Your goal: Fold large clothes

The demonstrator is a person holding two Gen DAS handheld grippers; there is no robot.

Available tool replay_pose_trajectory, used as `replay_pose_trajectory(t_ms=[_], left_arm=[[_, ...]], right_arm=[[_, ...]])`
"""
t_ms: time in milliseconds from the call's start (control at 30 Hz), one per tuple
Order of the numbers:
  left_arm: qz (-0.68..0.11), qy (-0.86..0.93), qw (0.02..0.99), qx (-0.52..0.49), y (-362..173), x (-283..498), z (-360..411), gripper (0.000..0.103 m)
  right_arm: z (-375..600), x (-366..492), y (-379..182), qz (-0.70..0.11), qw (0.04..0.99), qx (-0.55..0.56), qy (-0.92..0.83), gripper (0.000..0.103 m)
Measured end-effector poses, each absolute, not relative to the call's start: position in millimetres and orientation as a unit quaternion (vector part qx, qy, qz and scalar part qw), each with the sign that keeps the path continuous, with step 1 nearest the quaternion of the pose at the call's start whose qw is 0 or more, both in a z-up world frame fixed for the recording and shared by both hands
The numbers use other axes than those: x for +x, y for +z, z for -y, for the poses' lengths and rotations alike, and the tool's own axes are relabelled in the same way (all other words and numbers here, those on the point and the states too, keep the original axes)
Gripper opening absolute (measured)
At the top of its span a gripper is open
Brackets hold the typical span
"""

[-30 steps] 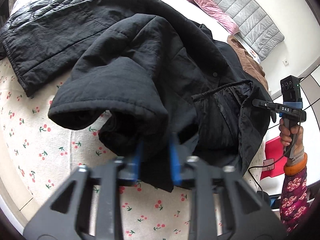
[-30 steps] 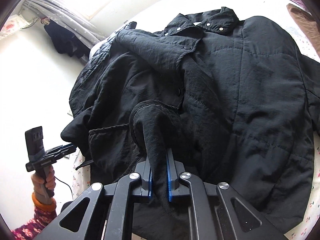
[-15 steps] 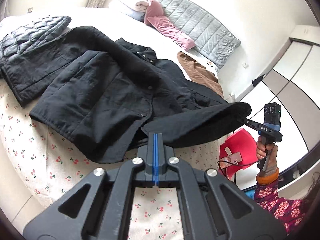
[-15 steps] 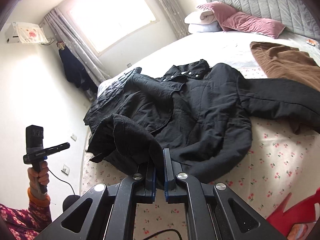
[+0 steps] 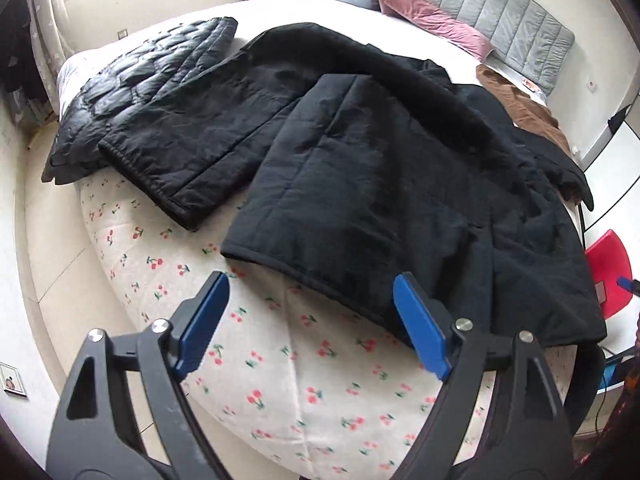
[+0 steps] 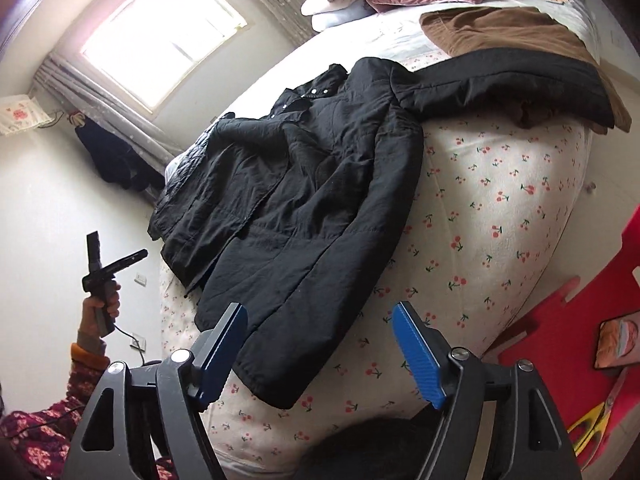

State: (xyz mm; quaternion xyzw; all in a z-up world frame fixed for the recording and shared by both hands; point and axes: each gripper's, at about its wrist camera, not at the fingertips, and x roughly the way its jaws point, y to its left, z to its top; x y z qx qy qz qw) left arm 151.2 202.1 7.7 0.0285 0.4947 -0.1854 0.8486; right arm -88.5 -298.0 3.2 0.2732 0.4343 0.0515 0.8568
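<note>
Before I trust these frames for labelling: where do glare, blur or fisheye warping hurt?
Right wrist view: window blown out white, black jacket sharp, bed bulging.
Left wrist view: even light, jacket softly blurred, dark corners.

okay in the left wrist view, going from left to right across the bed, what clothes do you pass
Quilted black jacket → black coat → brown garment.
</note>
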Motion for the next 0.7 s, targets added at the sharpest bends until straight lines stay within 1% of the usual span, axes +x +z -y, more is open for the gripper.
replay_pose_trajectory(t_ms=[100, 233, 267, 300, 333, 367, 400, 433, 467, 500, 533, 600, 700], left_arm=[[-0.523, -0.179, 0.833, -0.019, -22.6, 198.2, -216.0, 0.084], [-0.549, -0.198, 0.808, -0.081, -56.3, 236.5, -220.8, 0.084], [-0.554, -0.202, 0.802, -0.097, -63.5, 242.3, -221.3, 0.082], [-0.559, -0.206, 0.795, -0.114, -69.5, 246.4, -221.5, 0.075], [-0.559, -0.208, 0.793, -0.127, -72.8, 247.7, -221.3, 0.065], [-0.558, -0.213, 0.790, -0.138, -74.6, 246.8, -220.4, 0.057], [-0.561, -0.223, 0.783, -0.153, -77.1, 244.9, -218.8, 0.038], [-0.566, -0.230, 0.774, -0.168, -79.7, 241.8, -217.5, 0.025], [-0.569, -0.232, 0.769, -0.177, -80.9, 237.0, -215.5, 0.022], [-0.571, -0.234, 0.766, -0.179, -79.8, 231.0, -213.3, 0.017], [-0.571, -0.237, 0.765, -0.183, -76.6, 223.2, -210.7, 0.014], [-0.562, -0.251, 0.764, -0.195, -64.7, 204.2, -206.7, 0.012], [-0.538, -0.273, 0.769, -0.213, -28.6, 165.9, -203.2, 0.010]], right_arm=[[296.3, -72.0, -26.0, -0.462, 0.827, 0.315, 0.052, 0.078], [288.1, -51.0, -71.6, -0.494, 0.784, 0.370, 0.060, 0.078], [284.3, -46.1, -81.1, -0.503, 0.775, 0.378, 0.063, 0.078], [279.4, -40.9, -91.0, -0.510, 0.765, 0.387, 0.069, 0.078], [274.5, -37.2, -98.1, -0.512, 0.759, 0.396, 0.076, 0.078], [268.4, -33.0, -105.6, -0.516, 0.750, 0.405, 0.086, 0.078], [262.5, -29.8, -112.0, -0.520, 0.743, 0.411, 0.094, 0.074], [256.1, -26.8, -118.0, -0.522, 0.738, 0.415, 0.101, 0.067], [250.5, -24.2, -121.3, -0.524, 0.736, 0.415, 0.111, 0.041], [244.4, -20.9, -123.6, -0.529, 0.731, 0.413, 0.124, 0.017], [242.2, -20.1, -121.8, -0.530, 0.734, 0.407, 0.122, 0.016], [242.5, -20.3, -106.9, -0.518, 0.752, 0.391, 0.118, 0.011], [258.3, -28.9, -65.6, -0.467, 0.787, 0.386, 0.118, 0.010]])
